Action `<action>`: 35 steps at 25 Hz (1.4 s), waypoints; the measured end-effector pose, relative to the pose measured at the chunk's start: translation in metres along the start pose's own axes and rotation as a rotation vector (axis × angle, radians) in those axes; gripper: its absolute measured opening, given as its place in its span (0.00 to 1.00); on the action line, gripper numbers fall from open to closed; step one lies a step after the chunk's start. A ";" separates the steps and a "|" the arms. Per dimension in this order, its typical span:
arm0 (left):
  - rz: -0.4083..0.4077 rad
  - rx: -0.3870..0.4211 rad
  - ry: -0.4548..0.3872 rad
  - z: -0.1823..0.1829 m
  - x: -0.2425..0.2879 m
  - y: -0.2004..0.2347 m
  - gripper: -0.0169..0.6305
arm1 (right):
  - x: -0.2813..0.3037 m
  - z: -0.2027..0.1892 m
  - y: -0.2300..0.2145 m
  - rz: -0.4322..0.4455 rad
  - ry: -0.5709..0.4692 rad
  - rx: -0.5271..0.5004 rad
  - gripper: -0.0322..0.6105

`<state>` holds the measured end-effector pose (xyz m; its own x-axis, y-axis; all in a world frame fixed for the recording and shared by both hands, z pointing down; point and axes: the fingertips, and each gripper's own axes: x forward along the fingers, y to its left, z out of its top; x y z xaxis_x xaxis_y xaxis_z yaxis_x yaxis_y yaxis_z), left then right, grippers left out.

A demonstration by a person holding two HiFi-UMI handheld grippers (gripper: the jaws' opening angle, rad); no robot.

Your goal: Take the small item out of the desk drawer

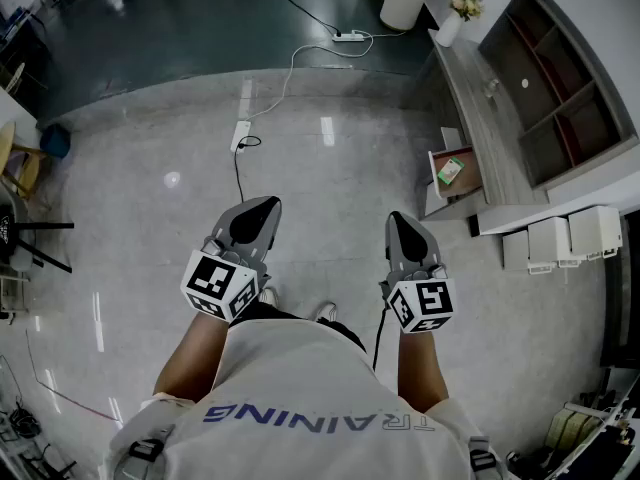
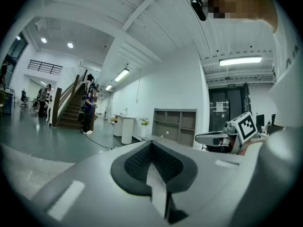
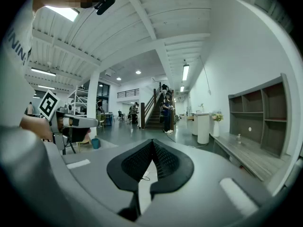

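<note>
The drawer (image 1: 444, 154) stands open, pulled out of the long grey bench (image 1: 492, 138) at the right side of the head view. In it lies the small item (image 1: 451, 171), flat, green and white; its print is too small to read. The rest of the drawer's red-brown bottom looks bare.

On the bench stands a shelf unit (image 1: 560, 78) with open compartments. One compartment shows a small white spot, but I cannot tell what it is. At the far end of the bench is a vase (image 1: 452, 23) with flowers.

The left tongs (image 1: 264, 206) and the right tongs (image 1: 397, 220) are held over the floor (image 1: 330, 168) in front of the person, well apart from the drawer. In both gripper views the jaw tips meet and nothing is between them.

The drawer is seen in neither gripper view.
</note>
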<state>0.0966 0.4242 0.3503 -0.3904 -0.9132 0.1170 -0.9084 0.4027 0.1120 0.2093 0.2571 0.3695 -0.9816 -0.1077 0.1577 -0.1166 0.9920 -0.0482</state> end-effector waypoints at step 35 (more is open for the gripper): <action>-0.033 -0.048 0.006 -0.003 -0.002 0.127 0.02 | 0.105 -0.005 0.063 -0.042 0.036 0.025 0.08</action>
<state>-0.0177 0.4778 0.3676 -0.3589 -0.9258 0.1187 -0.9126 0.3747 0.1635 0.0999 0.3090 0.3878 -0.9697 -0.1467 0.1956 -0.1622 0.9846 -0.0656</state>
